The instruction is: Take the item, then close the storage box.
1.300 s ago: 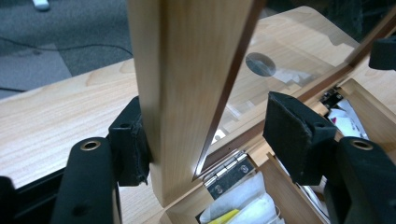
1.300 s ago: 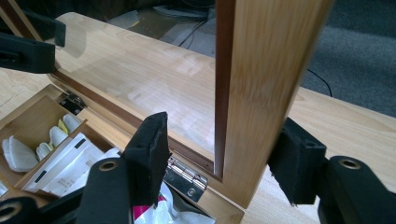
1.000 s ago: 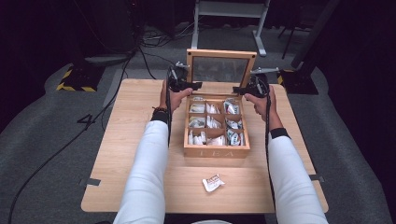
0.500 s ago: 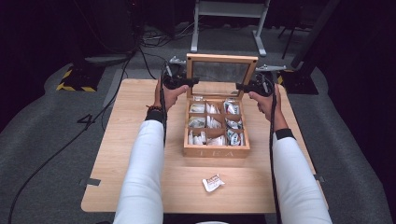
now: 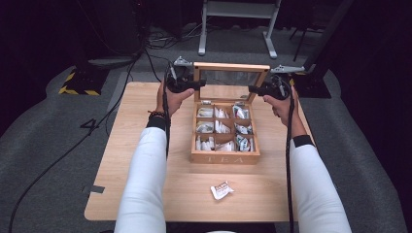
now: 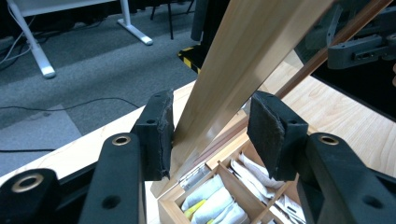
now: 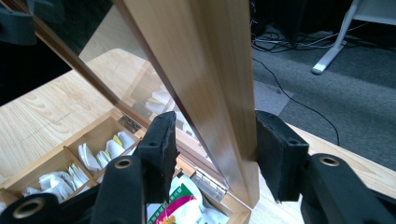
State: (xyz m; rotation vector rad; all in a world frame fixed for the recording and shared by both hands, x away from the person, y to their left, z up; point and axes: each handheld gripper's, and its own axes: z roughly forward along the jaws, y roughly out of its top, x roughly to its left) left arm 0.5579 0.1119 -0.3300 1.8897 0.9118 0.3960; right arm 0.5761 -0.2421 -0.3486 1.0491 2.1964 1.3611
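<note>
- Wooden tea box (image 5: 224,156) sat at the middle of the surface (image 5: 145,184), its compartments full of tea bags and its front wall on the near side.
- Its glass-paned lid (image 5: 231,67) stood upright along the far edge of the box, with its long axis running left to right and its hinges (image 7: 208,179) at the bottom.
- Left claw (image 5: 194,85) reached in from the left and was clamped on the lid's left side rail, with the wood between its pads in the left gripper view.
- Right claw (image 5: 255,89) reached in from the right at about the same height. Its jaws had just been closing with the right side rail between them, and the pads looked pressed against the wood.
- Each hand was nearest its own rail, so neither arm needed to cross the box.
- Judged from this, the coming move turned on the hinge line: the lid could only swing about the far edge, towards the near side and down over the compartments, and both claws would have to travel together.
- Loose tea packet (image 5: 221,190) lay well apart on the near side, clear of the lid's path.
</note>
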